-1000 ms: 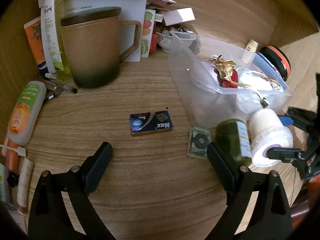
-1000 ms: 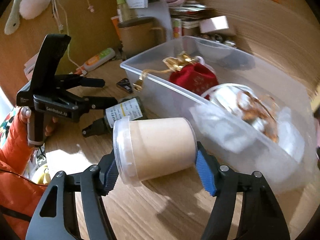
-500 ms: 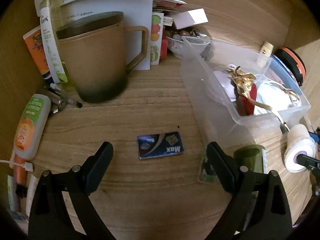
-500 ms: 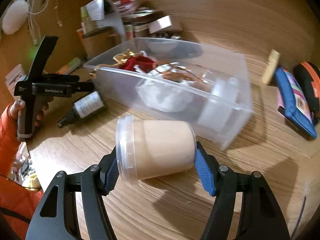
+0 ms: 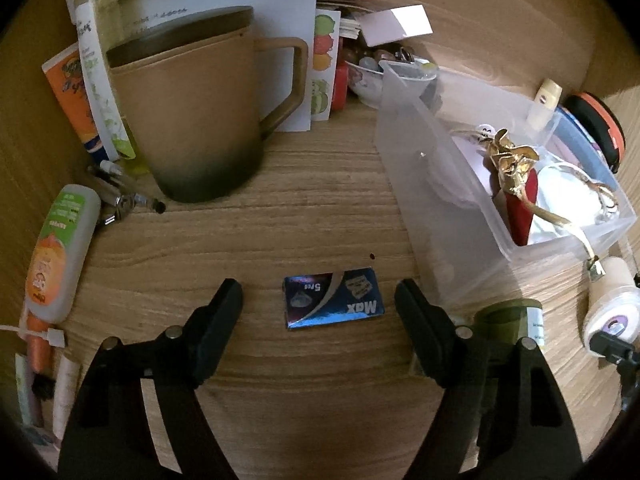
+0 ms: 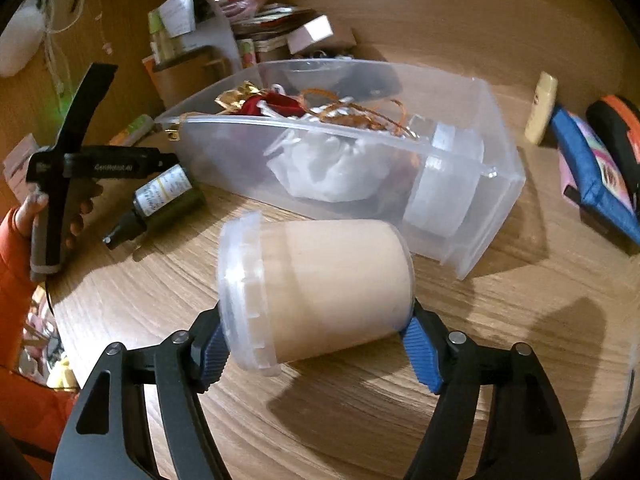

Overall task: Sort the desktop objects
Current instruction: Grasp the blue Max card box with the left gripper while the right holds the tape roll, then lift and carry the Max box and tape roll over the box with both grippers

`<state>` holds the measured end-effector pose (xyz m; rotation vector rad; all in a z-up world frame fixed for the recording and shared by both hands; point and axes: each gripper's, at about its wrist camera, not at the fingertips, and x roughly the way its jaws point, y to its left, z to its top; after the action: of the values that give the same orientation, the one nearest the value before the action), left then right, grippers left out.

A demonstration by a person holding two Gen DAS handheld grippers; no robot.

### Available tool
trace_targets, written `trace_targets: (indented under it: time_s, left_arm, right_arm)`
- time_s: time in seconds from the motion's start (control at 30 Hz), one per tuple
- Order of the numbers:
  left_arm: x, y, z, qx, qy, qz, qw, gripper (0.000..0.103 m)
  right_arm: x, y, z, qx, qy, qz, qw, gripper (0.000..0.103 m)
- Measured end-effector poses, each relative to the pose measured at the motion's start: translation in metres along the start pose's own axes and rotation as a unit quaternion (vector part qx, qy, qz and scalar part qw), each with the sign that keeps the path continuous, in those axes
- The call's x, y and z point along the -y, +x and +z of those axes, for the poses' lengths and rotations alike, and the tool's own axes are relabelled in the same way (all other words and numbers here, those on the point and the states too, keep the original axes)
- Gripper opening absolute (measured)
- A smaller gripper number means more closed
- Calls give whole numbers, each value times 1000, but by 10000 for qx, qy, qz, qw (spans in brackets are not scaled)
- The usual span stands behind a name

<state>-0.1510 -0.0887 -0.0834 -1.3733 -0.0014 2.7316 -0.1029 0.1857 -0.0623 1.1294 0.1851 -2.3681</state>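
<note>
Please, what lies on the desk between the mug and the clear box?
Only bare wood; the left wrist view shows nothing between the mug and the box.

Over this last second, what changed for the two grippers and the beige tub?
The left gripper has just been closing around the blue "Max" box, untouched. The right gripper has just been opening; the beige lidded plastic tub lies tilted between its pads. The clear plastic bin stayed put.
</note>
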Motion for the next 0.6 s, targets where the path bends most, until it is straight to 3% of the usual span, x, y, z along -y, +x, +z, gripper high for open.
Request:
trace_targets:
  time_s: [0.23, 0.3, 0.37, 0.6]
  left_arm:
    - [6, 3, 0, 13, 147, 134, 9998, 75]
    - [9, 2, 0, 46, 189, 114, 9997, 66]
    - [14, 1, 0, 74, 298, 53, 9995, 49]
    - [21, -2, -3, 114, 429, -25, 9990, 48]
  right_arm:
    - [1, -7, 2, 232, 216, 140, 9994, 71]
    - [3, -9, 3, 285, 283, 178, 9990, 71]
    - [5, -12, 2, 372, 340, 212, 9985, 71]
    - [6, -15, 2, 489, 396, 271, 9977, 67]
